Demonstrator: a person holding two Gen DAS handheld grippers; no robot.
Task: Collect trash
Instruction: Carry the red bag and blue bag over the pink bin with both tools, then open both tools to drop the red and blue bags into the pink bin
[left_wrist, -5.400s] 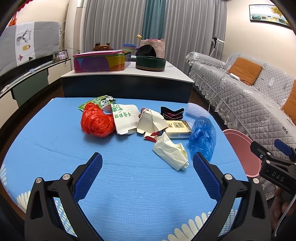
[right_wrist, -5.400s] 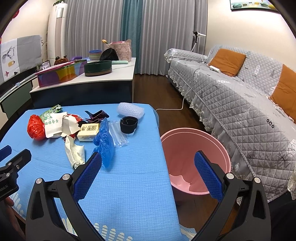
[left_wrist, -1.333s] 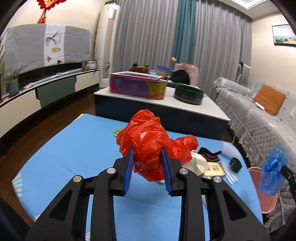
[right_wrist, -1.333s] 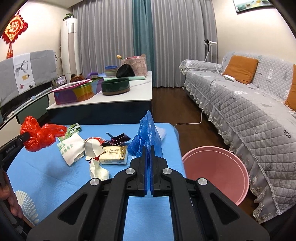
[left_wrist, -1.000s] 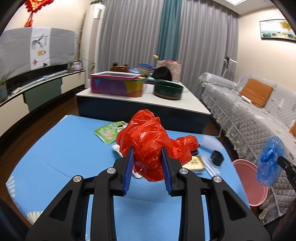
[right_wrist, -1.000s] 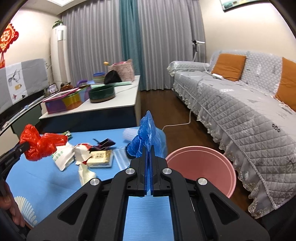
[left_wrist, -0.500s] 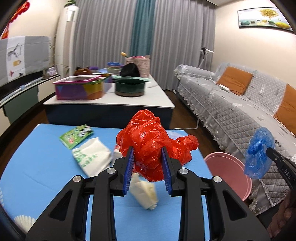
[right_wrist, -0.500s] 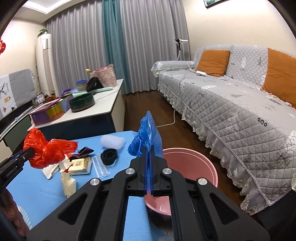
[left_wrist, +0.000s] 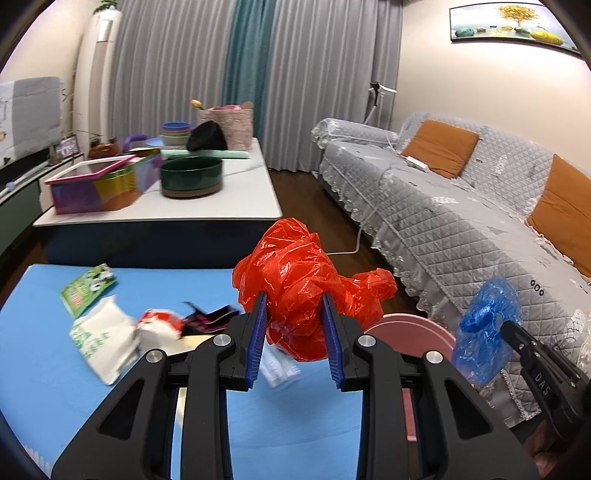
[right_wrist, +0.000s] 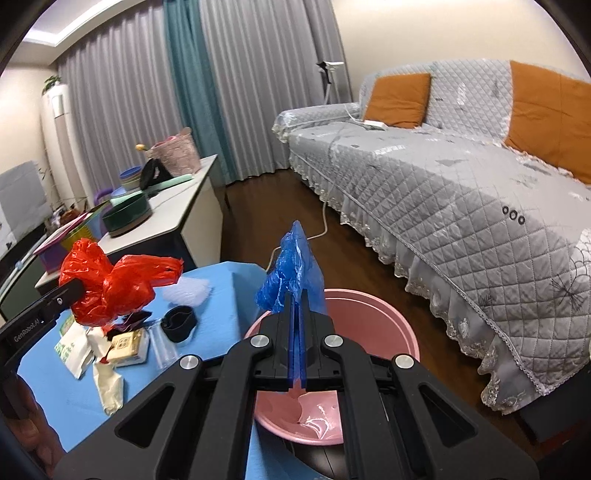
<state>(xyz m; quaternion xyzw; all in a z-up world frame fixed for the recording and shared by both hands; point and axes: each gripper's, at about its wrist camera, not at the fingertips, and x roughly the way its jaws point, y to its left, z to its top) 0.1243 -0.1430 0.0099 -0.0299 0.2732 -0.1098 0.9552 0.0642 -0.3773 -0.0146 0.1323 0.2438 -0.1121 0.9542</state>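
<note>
My left gripper (left_wrist: 294, 306) is shut on a crumpled red plastic bag (left_wrist: 303, 280), held in the air above the right part of the blue table (left_wrist: 44, 369). The same red plastic bag (right_wrist: 110, 280) shows at the left of the right wrist view. My right gripper (right_wrist: 296, 295) is shut on a thin blue plastic bag (right_wrist: 291, 269), held above the pink bin (right_wrist: 373, 321) on the floor. That blue plastic bag (left_wrist: 487, 325) and the pink bin (left_wrist: 410, 332) also appear at the right of the left wrist view. Several pieces of trash (right_wrist: 107, 347) lie on the table.
A grey quilted sofa (right_wrist: 461, 206) with orange cushions runs along the right. Beyond the blue table (right_wrist: 207, 365) stands a white-topped cabinet (left_wrist: 155, 206) with a green bowl and a colourful box. A white cable (right_wrist: 321, 229) lies on the dark wooden floor.
Both grippers have swung to the right with their bags. The pink bin now sits right below the blue bag, and the red bag is nearer the table's right edge.
</note>
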